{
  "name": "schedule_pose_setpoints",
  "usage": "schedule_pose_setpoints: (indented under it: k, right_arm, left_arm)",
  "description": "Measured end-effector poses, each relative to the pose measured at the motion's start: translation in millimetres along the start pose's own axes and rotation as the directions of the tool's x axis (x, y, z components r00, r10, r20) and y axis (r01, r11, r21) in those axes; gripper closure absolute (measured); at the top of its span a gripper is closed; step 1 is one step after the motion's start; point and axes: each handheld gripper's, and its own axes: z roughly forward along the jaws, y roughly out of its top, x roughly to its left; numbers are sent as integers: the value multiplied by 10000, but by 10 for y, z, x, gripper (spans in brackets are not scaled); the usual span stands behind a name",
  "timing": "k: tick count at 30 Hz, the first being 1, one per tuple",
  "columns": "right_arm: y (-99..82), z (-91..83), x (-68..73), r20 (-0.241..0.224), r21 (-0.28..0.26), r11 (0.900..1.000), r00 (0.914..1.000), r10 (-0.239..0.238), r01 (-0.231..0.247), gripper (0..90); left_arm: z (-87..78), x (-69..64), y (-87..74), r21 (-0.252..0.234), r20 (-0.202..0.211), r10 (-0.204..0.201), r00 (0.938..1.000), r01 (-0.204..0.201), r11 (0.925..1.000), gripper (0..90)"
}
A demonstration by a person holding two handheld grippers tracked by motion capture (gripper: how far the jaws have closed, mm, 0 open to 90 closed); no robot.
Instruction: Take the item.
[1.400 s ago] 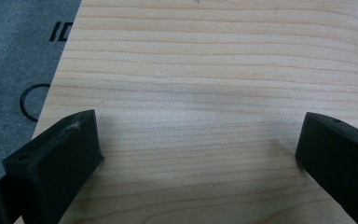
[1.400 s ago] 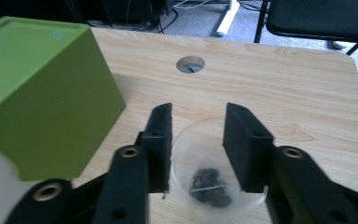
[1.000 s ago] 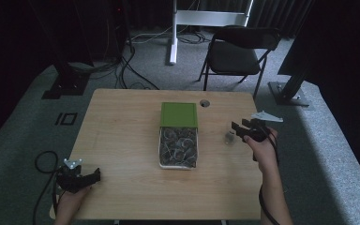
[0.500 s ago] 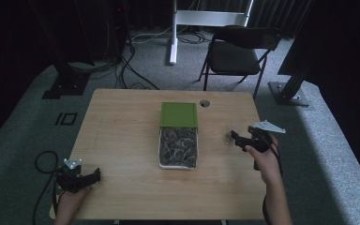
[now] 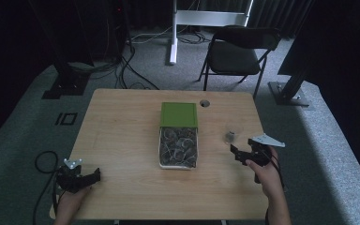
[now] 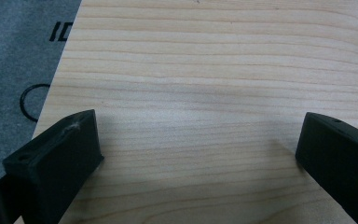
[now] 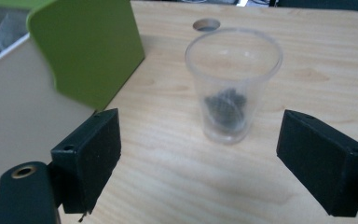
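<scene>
Up close in the right gripper view, dark bits at the bottom of the clear plastic cup (image 7: 233, 86), too blurry to tell what kind. Same for the grey tangle filling the open box (image 5: 178, 145) from the high view: hard to make out. Green lid (image 5: 179, 114) standing over the far end of the box, cut off at the top edge in the right gripper view.

Right gripper (image 5: 242, 152) wide open, holding nothing, jaws well apart with the cup standing upright on the table (image 5: 122, 126) just past them, not touching. Cup a little to the right of the box, near the round hole (image 5: 204, 102) in the table.

Left gripper (image 5: 92, 175) wide open too, empty, low over bare wood at the near left corner, well apart from the box
</scene>
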Motion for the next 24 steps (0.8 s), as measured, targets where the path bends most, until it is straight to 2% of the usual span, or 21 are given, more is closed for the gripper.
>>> schedule_pose_setpoints:
  k: [6,8,14,24]
  right_arm:
    - [-163,-12,17,-204,173,9998,9998,73,-69,139]
    - [-190,-10,18,-142,241,9997,9999,42,-39,139]
    - [-375,-15,20,-193,632,9979,9998,-102,114,139]
    - [-653,-3,60,-375,816,9959,9987,-350,379,141]
  left_arm:
    - [0,0,0,-2,0,2,10000,-2,10000,3]
    - [0,-1,0,-8,3,-6,10000,6,10000,3]
    - [-2,1,1,19,5,23,10000,-23,10000,3]
    - [-1,1,0,14,7,17,10000,-17,10000,3]
